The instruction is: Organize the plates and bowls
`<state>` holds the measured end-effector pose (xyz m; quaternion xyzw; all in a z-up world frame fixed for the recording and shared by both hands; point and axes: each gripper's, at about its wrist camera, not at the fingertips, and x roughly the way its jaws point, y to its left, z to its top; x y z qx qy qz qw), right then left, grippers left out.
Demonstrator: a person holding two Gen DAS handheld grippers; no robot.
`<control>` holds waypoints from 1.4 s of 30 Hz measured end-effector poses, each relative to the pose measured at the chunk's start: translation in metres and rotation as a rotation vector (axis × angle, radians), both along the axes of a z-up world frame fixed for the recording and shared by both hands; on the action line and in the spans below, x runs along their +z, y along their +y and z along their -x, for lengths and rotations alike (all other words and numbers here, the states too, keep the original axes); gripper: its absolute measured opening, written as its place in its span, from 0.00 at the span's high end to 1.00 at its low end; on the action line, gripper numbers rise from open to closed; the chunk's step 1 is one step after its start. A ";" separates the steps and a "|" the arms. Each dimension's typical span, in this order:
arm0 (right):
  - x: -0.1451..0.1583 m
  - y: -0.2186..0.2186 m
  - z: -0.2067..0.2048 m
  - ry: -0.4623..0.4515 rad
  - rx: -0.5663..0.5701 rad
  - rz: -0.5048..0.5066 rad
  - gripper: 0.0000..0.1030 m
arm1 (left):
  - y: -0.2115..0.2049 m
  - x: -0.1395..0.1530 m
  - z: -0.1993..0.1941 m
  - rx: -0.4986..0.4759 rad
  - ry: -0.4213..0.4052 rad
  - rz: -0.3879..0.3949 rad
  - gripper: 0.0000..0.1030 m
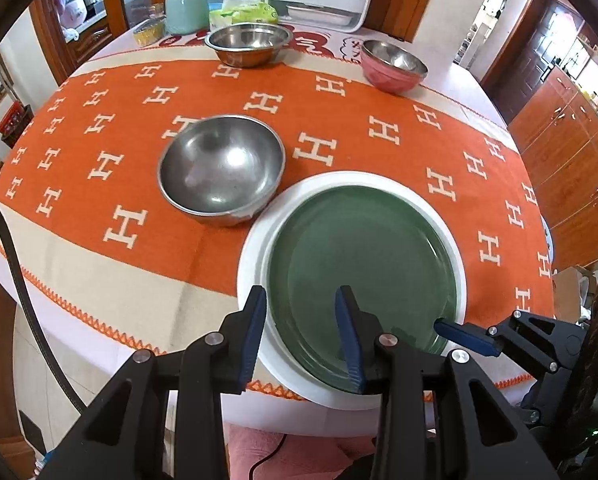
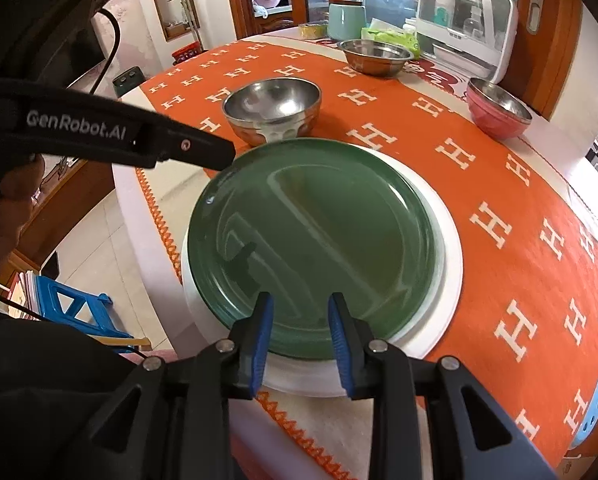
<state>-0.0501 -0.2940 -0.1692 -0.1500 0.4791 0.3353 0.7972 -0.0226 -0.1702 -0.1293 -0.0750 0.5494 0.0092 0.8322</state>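
A steel bowl sits just beside the stacked green plate.

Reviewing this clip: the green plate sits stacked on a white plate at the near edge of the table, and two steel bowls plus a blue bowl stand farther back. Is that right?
One detail is off: the third bowl is pink, not blue, as the left wrist view shows. The rest holds: the green plate lies on the white plate at the near edge, with two steel bowls farther back.

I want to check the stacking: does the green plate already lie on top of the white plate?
Yes, the green plate lies on the white plate, whose rim shows around it.
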 end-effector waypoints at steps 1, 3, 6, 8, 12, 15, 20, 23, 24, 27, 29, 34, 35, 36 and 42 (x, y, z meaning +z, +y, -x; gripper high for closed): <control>0.001 0.001 0.000 -0.004 0.002 0.000 0.72 | 0.001 0.001 0.000 0.002 -0.002 0.001 0.66; 0.003 0.003 -0.002 -0.013 0.001 0.001 0.72 | 0.005 0.003 0.000 0.008 -0.004 -0.001 0.66; 0.010 0.008 -0.007 -0.037 -0.007 -0.009 0.72 | 0.012 0.008 -0.001 0.011 -0.008 -0.007 0.66; 0.015 0.013 -0.010 -0.048 -0.012 -0.023 0.72 | 0.018 0.012 -0.001 0.011 -0.014 -0.017 0.64; 0.023 0.027 -0.016 -0.052 -0.020 -0.050 0.64 | 0.031 0.023 -0.003 0.004 -0.020 -0.065 0.56; 0.031 0.040 -0.019 -0.058 -0.035 -0.075 0.62 | 0.047 0.035 -0.007 -0.014 -0.032 -0.071 0.54; 0.045 0.067 -0.027 -0.065 -0.066 -0.112 0.54 | 0.074 0.048 -0.015 -0.040 -0.046 -0.097 0.48; 0.051 0.084 -0.034 -0.062 -0.086 -0.122 0.50 | 0.095 0.053 -0.021 -0.046 -0.047 -0.107 0.47; 0.052 0.089 -0.036 -0.061 -0.091 -0.122 0.49 | 0.100 0.054 -0.023 -0.045 -0.045 -0.106 0.47; 0.058 0.107 -0.044 -0.061 -0.113 -0.123 0.45 | 0.121 0.060 -0.030 -0.041 -0.045 -0.109 0.46; 0.062 0.116 -0.050 -0.064 -0.128 -0.124 0.43 | 0.135 0.064 -0.035 -0.043 -0.051 -0.117 0.43; 0.072 0.138 -0.068 -0.085 -0.178 -0.127 0.40 | 0.164 0.072 -0.048 -0.070 -0.072 -0.121 0.38; 0.075 0.144 -0.073 -0.089 -0.190 -0.128 0.40 | 0.171 0.074 -0.052 -0.078 -0.074 -0.125 0.38; 0.077 0.147 -0.077 -0.092 -0.201 -0.129 0.40 | 0.174 0.074 -0.054 -0.081 -0.074 -0.129 0.38; 0.085 0.168 -0.104 -0.117 -0.276 -0.132 0.39 | 0.202 0.081 -0.074 -0.127 -0.095 -0.159 0.35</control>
